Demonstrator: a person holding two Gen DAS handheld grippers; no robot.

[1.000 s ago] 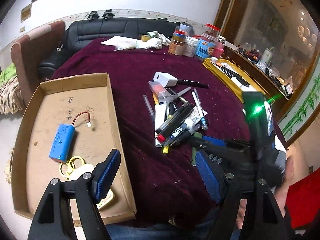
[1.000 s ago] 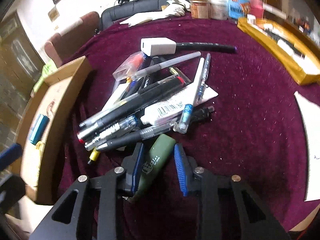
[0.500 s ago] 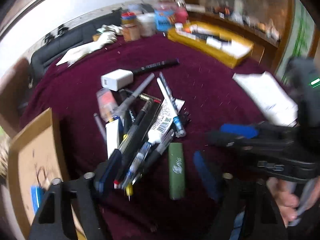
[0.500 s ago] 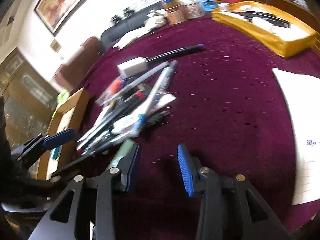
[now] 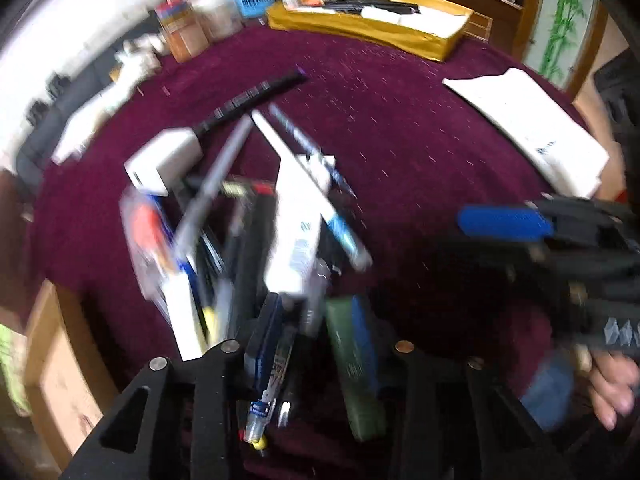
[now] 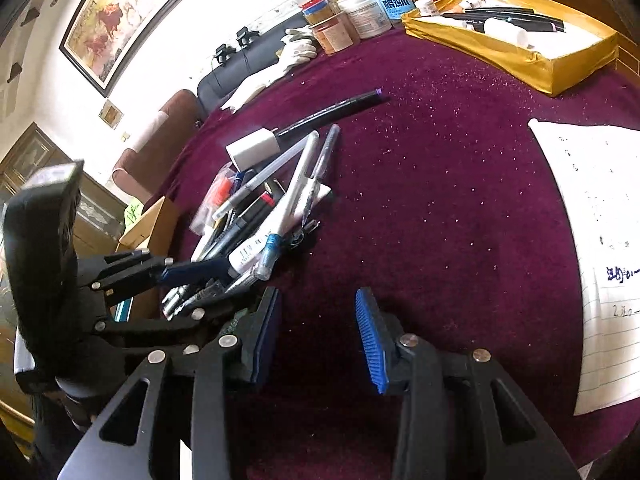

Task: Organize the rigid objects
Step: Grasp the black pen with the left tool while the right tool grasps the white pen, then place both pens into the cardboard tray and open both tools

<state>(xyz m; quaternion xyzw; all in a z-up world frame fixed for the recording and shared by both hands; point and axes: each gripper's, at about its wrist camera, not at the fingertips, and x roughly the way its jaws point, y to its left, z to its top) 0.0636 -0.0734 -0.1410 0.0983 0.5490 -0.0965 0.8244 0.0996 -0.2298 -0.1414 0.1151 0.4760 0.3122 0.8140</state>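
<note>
The right gripper is seen nearest in its own wrist view, its two blue-padded fingers spread wide over bare maroon tablecloth, with nothing between them. The left gripper is seen low over the near end of the pen pile; its fingers stand moderately apart, and pens and a dark green lighter lie between them. The lighter rests against the right-hand pad; whether it is gripped cannot be told, as the left view is blurred.

One heap of pens and markers lies just beyond the left gripper; the exact count cannot be read, though well over six are visible. One white charger plug rests at the far end of the heap, and one black pen lies just behind it.

One cardboard tray is seen left of the heap, and one sheet of lined paper at the right edge of the table.

Farther off, one yellow tray holds several markers. A cluster of jars stands at the far edge, count not certain.
</note>
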